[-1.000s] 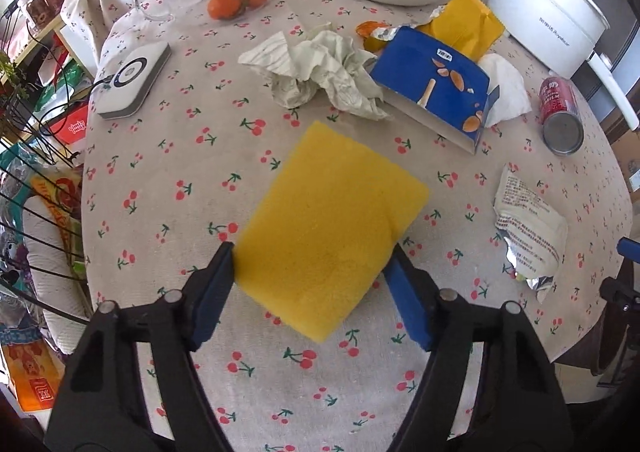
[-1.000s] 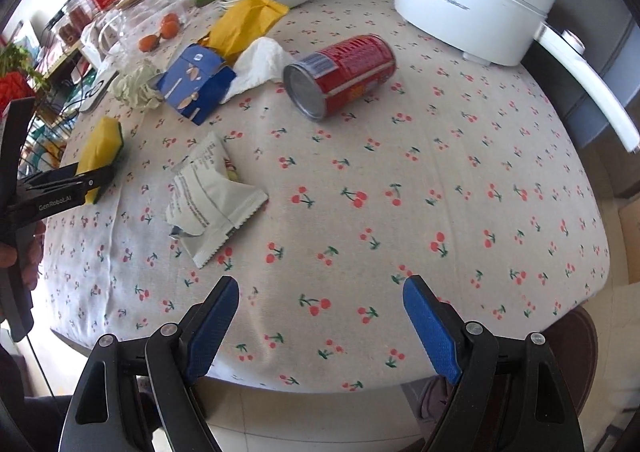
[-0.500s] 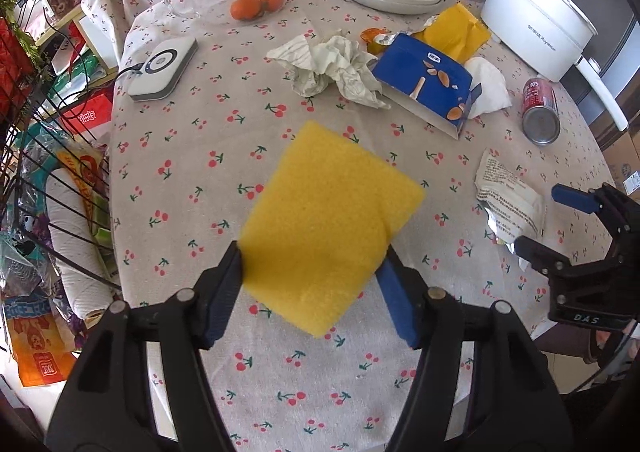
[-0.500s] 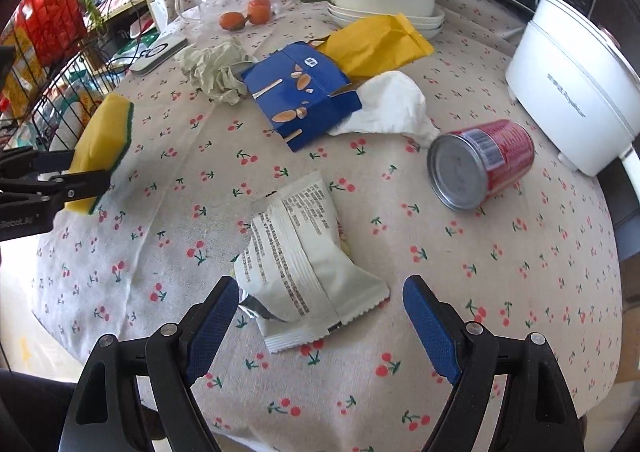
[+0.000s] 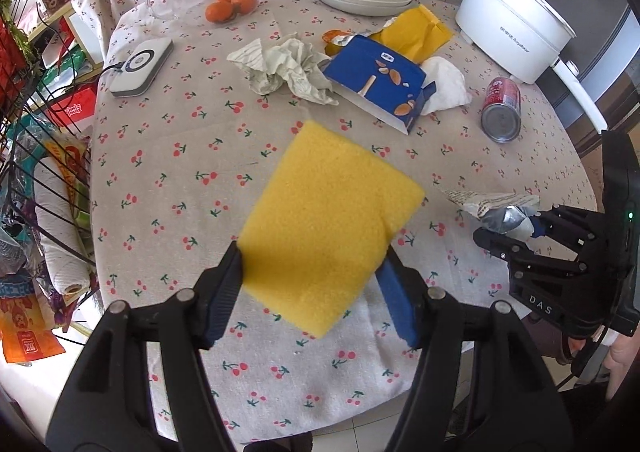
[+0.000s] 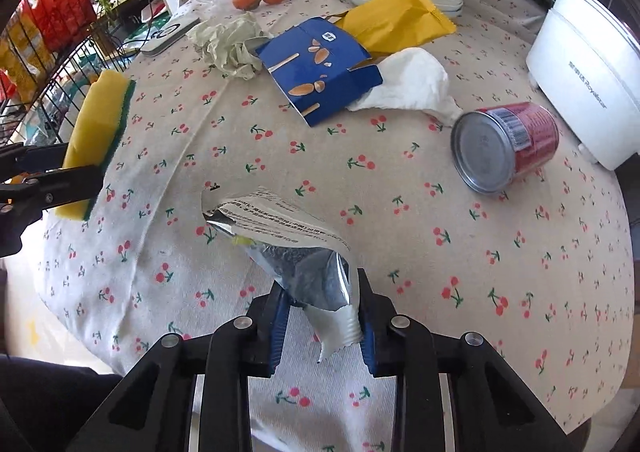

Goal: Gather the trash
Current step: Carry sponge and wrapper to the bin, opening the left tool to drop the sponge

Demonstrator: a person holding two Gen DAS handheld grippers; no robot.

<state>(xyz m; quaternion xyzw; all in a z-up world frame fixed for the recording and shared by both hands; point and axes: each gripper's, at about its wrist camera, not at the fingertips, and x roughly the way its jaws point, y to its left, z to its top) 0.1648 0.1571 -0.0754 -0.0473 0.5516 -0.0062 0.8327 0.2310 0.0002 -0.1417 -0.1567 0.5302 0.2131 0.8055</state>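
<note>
Our right claw [image 6: 320,316] pinches the crumpled white-and-silver foil wrapper [image 6: 296,252] at 6 o'clock, while our left claw [image 5: 312,292] pinches the yellow rectangular sponge [image 5: 328,228].

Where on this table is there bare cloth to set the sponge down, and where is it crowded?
Bare cloth lies between the charger pad and the sponge, and right of the red can toward the table edge. It is crowded around the blue box, crumpled paper, tissue and yellow bag.
</note>
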